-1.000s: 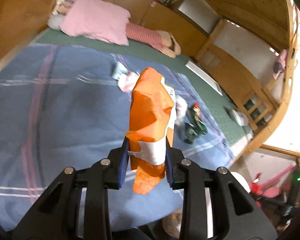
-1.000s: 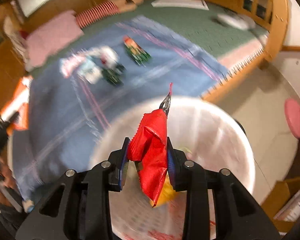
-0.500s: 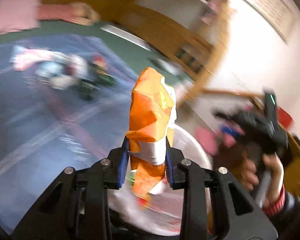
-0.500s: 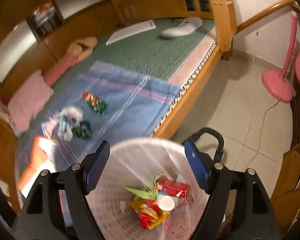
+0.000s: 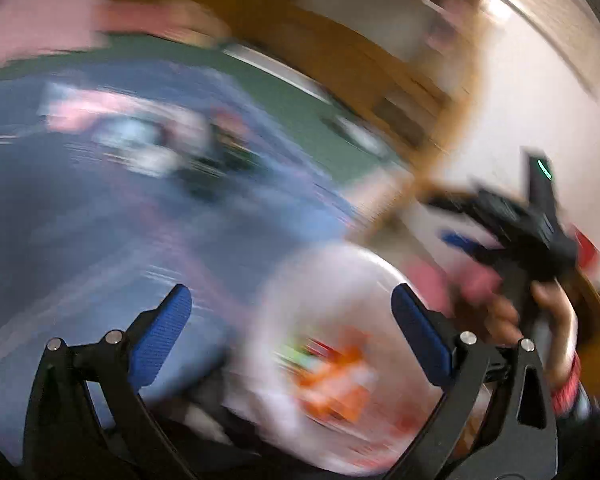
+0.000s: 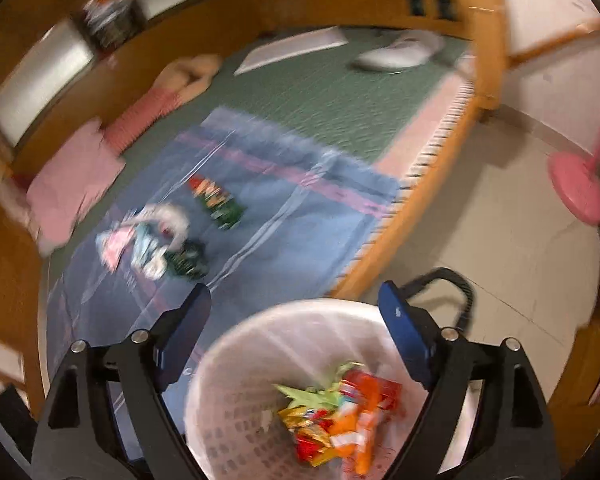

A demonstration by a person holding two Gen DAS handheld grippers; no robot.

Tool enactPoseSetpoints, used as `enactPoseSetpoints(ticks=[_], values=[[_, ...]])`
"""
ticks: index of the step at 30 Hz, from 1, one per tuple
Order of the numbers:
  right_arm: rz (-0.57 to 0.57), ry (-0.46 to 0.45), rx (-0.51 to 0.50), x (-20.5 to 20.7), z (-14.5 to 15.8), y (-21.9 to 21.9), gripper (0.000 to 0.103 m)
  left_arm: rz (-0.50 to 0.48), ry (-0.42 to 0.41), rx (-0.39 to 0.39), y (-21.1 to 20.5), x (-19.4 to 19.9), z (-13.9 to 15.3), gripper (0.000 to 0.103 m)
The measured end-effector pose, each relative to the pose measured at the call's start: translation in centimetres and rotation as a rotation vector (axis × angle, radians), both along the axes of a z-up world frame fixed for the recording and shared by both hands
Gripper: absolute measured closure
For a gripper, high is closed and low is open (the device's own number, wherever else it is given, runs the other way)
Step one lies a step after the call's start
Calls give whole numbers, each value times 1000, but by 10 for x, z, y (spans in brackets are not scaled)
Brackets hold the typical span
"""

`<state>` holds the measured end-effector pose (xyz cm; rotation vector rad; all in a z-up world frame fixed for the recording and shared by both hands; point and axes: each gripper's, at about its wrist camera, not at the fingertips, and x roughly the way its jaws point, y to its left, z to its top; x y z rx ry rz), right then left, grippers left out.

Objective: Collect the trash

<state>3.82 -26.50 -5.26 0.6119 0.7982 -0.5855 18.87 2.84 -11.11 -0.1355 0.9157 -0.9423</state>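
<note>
The white mesh trash basket (image 6: 236, 412) stands on the floor beside the bed and holds wrappers, among them the orange bag (image 6: 360, 420) and a red wrapper (image 6: 312, 444). My right gripper (image 6: 296, 332) is open and empty above the basket. My left gripper (image 5: 292, 340) is open and empty, also above the basket (image 5: 324, 280), with the orange bag (image 5: 332, 384) blurred inside. Several wrappers lie on the blue blanket (image 6: 300, 236): a green-and-orange one (image 6: 216, 200), a dark green one (image 6: 186, 262) and a pale heap (image 6: 140, 240).
The wooden bed edge (image 6: 412, 216) runs beside the basket. A pink pillow (image 6: 76, 176) lies at the bed's far left. A pink fan base (image 6: 580, 188) stands on the tiled floor at right. The right gripper (image 5: 512, 220) shows in the left wrist view.
My left gripper opened and the orange bag dropped into the basket. My right gripper, which released the red wrapper earlier, stays open over the basket.
</note>
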Motion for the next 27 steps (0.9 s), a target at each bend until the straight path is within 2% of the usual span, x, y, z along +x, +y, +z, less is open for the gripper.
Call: enactPoseSetpoints(ticks=[3, 5, 7, 8, 10, 12, 14, 17, 19, 20, 21, 22, 25, 27], values=[[116, 34, -8, 59, -17, 8, 19, 334, -27, 118, 52, 43, -3, 4], [152, 64, 24, 100, -34, 7, 19, 473, 28, 179, 78, 64, -12, 4], [148, 87, 41, 148, -52, 0, 19, 545, 96, 168, 102, 77, -18, 4], [146, 103, 17, 171, -58, -2, 19, 569, 132, 153, 112, 82, -22, 4], [170, 176, -118, 230, -75, -6, 19, 605, 204, 120, 126, 91, -31, 4], [215, 261, -208, 274, -94, -8, 19, 615, 248, 111, 136, 95, -40, 4], [273, 387, -254, 314, -127, -13, 19, 614, 272, 128, 143, 95, -50, 4], [275, 448, -286, 336, -154, -23, 19, 623, 298, 161, 151, 98, -55, 4], [261, 432, -221, 338, -166, -30, 22, 637, 300, 173, 157, 97, -58, 4], [258, 402, -152, 336, -172, -34, 34, 647, 298, 182, 157, 98, -59, 4], [258, 379, -115, 335, -174, -35, 40, 654, 297, 187, 155, 101, -58, 4], [250, 348, -95, 332, -173, -35, 44, 662, 296, 191, 155, 101, -58, 4], [286, 326, -66, 327, -168, -30, 67, 648, 308, 189, 150, 103, -61, 4], [286, 310, 12, 317, -167, -25, 70, 629, 308, 204, 146, 102, -63, 4]])
